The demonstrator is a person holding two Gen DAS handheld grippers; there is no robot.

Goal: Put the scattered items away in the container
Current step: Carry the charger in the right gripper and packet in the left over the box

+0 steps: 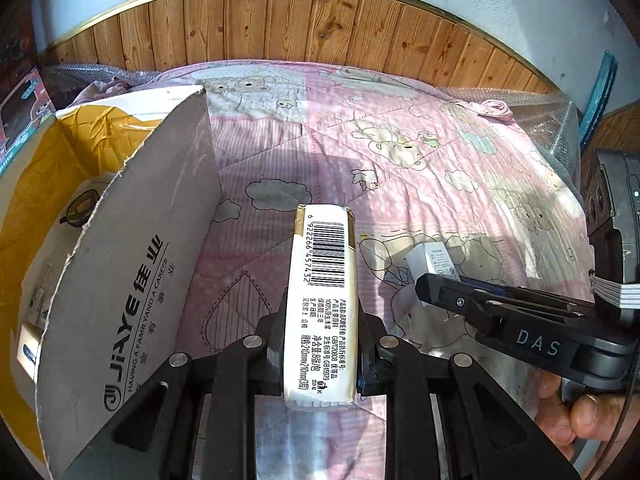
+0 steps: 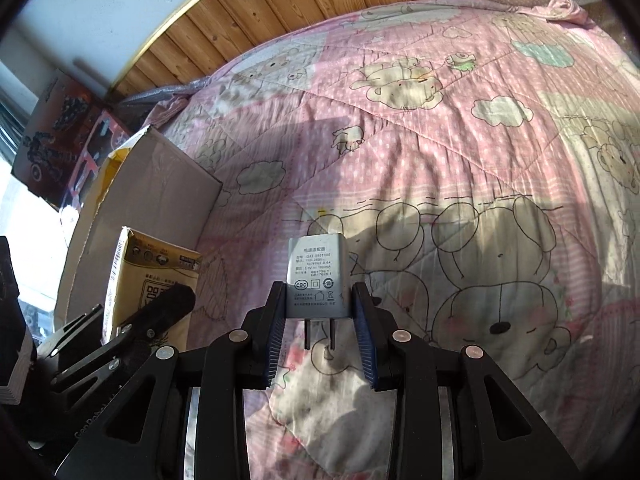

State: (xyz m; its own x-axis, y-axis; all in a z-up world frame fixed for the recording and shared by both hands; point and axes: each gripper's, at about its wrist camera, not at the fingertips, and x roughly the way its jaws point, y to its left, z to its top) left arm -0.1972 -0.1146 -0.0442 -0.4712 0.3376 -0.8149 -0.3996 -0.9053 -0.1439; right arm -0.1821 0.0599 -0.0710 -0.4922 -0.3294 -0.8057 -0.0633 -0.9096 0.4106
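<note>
My left gripper (image 1: 322, 304) is shut on a cream tissue pack (image 1: 322, 300) with a barcode, held above the pink quilt. The same tissue pack (image 2: 154, 280) shows at the left of the right wrist view, with the left gripper (image 2: 160, 308) on it. My right gripper (image 2: 319, 300) is shut on a white power adapter (image 2: 316, 276), its two prongs pointing back toward the camera. From the left wrist view, that adapter (image 1: 434, 260) sits at the tip of the right gripper (image 1: 436, 280). An open cardboard box (image 1: 120, 280) with a yellow lining stands at the left, holding a few packs.
A pink cartoon quilt (image 2: 440, 140) covers the bed. A wood-panelled wall (image 1: 320, 28) runs behind it. The box flap (image 2: 160, 184) stands upright close to the left gripper. Printed cartons (image 2: 60, 136) are stacked at the far left. A hand (image 1: 588, 416) grips the right gripper's handle.
</note>
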